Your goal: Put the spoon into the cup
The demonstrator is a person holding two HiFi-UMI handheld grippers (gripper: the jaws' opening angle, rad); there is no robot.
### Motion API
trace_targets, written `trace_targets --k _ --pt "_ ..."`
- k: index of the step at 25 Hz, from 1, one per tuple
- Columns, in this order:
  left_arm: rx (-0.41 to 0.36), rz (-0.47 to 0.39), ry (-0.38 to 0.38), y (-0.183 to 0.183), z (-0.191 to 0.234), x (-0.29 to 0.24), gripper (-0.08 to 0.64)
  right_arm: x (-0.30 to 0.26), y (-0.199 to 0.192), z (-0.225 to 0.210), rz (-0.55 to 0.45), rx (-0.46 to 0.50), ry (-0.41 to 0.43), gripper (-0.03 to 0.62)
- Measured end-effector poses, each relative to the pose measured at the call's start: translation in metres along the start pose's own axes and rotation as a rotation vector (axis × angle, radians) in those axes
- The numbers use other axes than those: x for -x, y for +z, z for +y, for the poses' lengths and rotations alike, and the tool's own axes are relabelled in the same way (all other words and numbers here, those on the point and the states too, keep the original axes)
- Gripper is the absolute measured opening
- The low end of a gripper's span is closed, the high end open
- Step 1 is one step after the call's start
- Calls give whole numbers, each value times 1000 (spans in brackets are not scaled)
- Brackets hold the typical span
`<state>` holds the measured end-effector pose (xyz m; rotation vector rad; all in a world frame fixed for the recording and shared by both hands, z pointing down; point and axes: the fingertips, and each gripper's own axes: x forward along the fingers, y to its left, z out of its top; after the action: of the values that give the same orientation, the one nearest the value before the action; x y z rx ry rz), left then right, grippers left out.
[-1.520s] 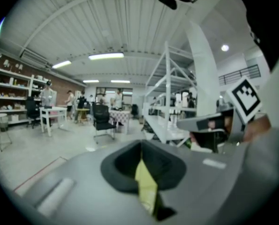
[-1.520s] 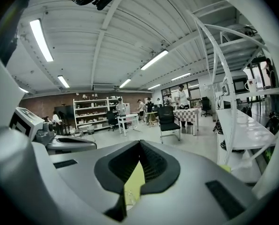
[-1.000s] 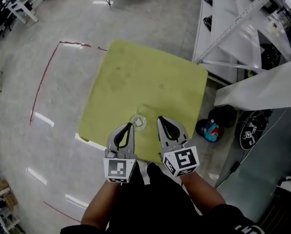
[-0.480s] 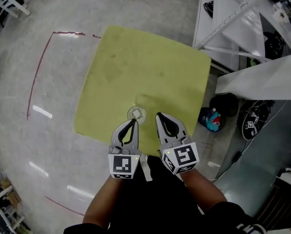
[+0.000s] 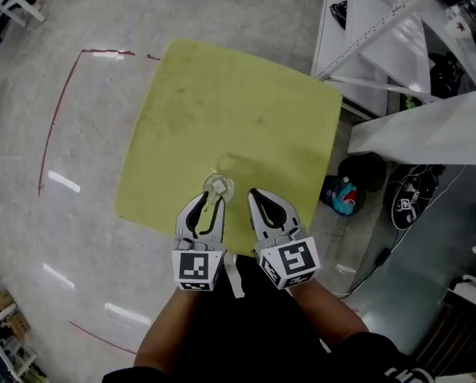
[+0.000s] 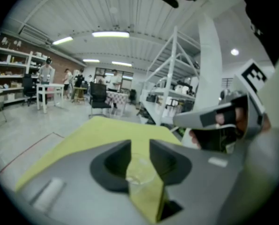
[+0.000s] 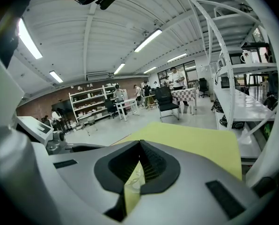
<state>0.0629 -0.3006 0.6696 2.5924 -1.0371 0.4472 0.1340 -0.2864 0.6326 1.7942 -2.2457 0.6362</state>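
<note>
A small clear cup (image 5: 219, 187) stands on the yellow-green table (image 5: 222, 118) near its front edge. The left gripper view shows the same cup (image 6: 140, 168) through the gap between the jaws. My left gripper (image 5: 211, 203) sits just behind the cup, jaws a little apart with nothing held. Right of the cup, my right gripper (image 5: 252, 195) has its tips together. A pale translucent bit (image 7: 135, 181) shows in the slit behind those tips; I cannot tell what it is. I cannot make out a spoon anywhere.
White metal shelving (image 5: 382, 30) stands along the table's right side, with a dark bag and a red-and-blue object (image 5: 346, 198) on the floor below it. Red tape (image 5: 58, 118) marks the grey floor on the left. People and chairs are far off.
Both grippers have stayed close together by the table's front edge. The left tips have come nearer the cup. The head camera has shifted, so the table sits slightly higher and further left.
</note>
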Motion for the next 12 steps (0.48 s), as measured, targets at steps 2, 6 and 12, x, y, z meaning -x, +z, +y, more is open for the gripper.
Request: trace_targets --k 2,6,12 --pt "-8 -13 15 4 3 2 114 0 2 -1 -6 -1 0 6" --pt "-23 -35 30 19 8 11 114 1 8 4 -21 -1 7 6" --pt "-60 -72 42 50 10 24 110 6 33 17 -70 -5 26 6"
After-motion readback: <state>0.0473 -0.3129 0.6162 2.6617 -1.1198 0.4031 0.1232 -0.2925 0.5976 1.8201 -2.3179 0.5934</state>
